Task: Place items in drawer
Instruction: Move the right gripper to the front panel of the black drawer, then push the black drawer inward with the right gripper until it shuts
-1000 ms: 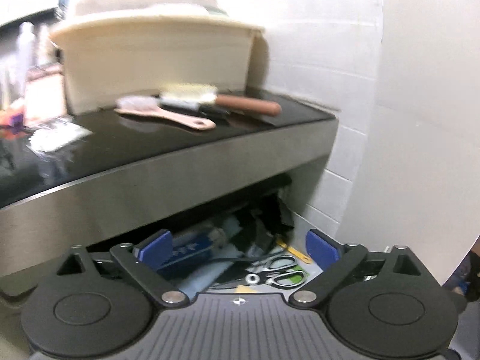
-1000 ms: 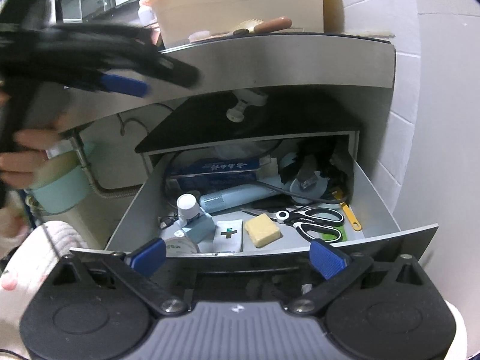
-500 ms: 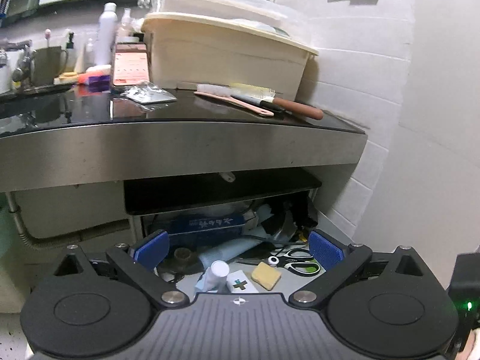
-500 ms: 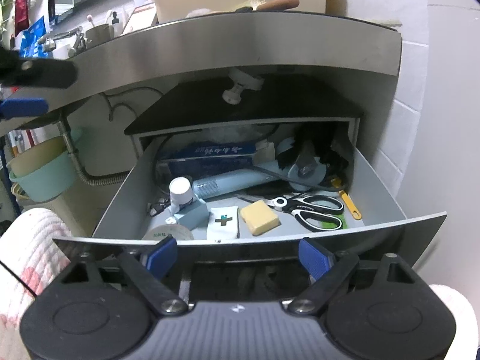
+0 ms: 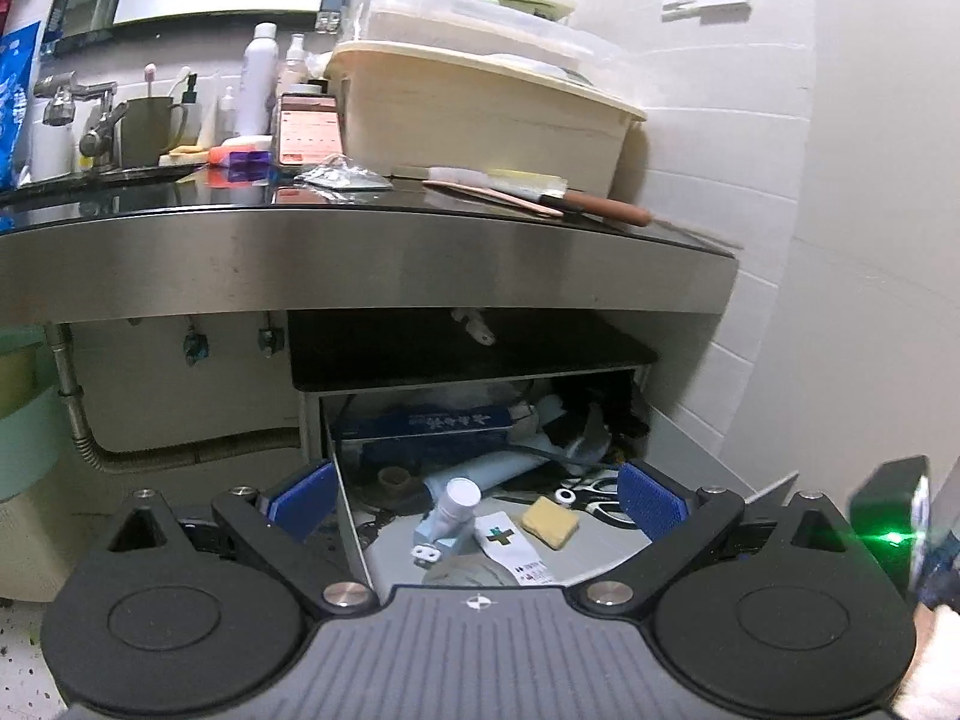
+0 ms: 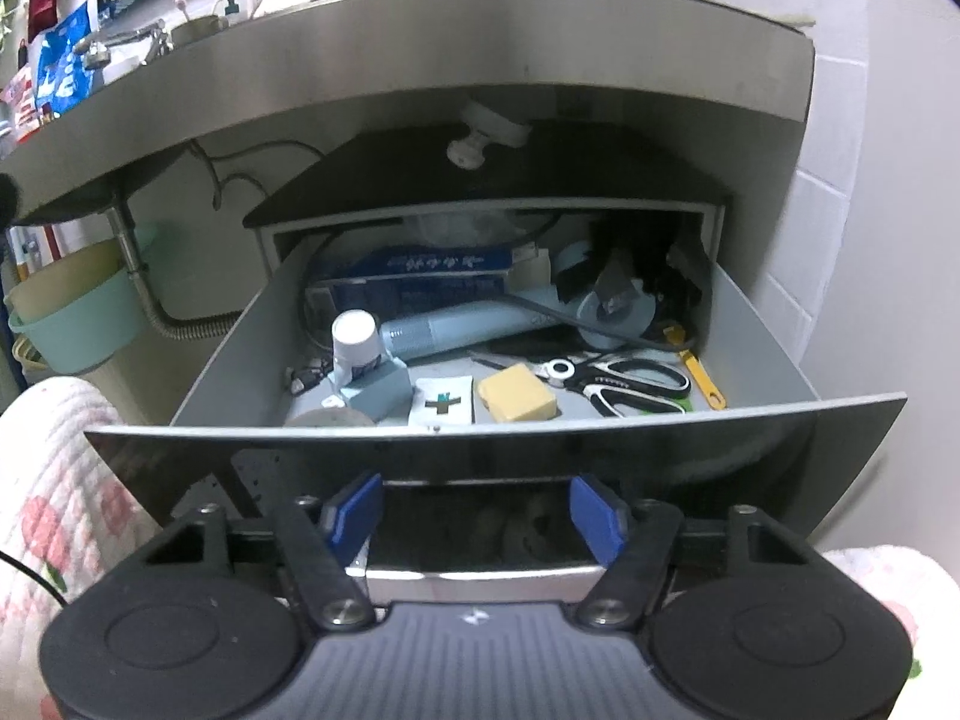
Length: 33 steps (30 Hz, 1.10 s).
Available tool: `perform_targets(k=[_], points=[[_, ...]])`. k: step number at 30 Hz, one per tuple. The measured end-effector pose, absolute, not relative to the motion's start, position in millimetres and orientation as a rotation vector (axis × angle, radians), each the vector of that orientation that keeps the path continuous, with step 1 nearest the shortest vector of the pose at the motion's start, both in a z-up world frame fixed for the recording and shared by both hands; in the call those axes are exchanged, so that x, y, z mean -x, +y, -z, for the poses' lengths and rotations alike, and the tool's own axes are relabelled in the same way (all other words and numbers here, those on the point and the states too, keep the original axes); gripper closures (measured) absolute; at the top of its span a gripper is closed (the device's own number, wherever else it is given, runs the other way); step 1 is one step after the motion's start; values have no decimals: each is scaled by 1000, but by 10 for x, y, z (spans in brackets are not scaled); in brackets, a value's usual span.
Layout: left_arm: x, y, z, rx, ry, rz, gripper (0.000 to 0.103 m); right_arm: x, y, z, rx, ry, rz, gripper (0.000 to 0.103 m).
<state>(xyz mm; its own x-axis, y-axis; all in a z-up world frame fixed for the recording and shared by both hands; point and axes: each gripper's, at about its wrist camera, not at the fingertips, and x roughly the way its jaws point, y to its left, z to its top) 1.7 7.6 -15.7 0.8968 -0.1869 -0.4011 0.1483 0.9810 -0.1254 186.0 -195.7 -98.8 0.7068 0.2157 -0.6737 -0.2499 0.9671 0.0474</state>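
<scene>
A grey drawer stands pulled open under the steel-edged counter. It holds scissors, a yellow block, a white packet with a green cross, a white-capped bottle, a pale blue tube and blue boxes. My right gripper is open and empty, low in front of the drawer front, by its chrome handle. My left gripper is open and empty, back from the drawer. Two brushes lie on the black countertop.
A cream tub stands behind the brushes. Bottles, a cup, a tap and a foil packet sit on the counter's left. A green basin and a hose are under the counter. A white wall is at the right.
My left gripper has pulled back and away from the counter, so the whole counter and drawer show. My right gripper has dropped lower and closer to the drawer front and handle.
</scene>
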Motion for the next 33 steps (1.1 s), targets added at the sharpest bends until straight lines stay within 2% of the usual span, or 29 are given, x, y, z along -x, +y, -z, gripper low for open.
perform_targets(k=[3,5,13,21,24,33], points=[[14,48,164,95,429,186,2,-1914,-1927,1055,53,767,-255,35],[17,41,155,101,431,212,2,-1953,-1917,1099,51,789,-254,39],[15,29,117,111,417,233,2,-2093,-1893,1272,38,861,-256,39],[-27,104,96,177,437,242,2,-2125,-1802,1304,90,879,-252,35],[-36,117,87,196,447,258,2,-2130,-1765,1310,103,880,-251,30],[-18,69,68,188,444,266,2,-2174,-1740,1320,121,881,-246,30]])
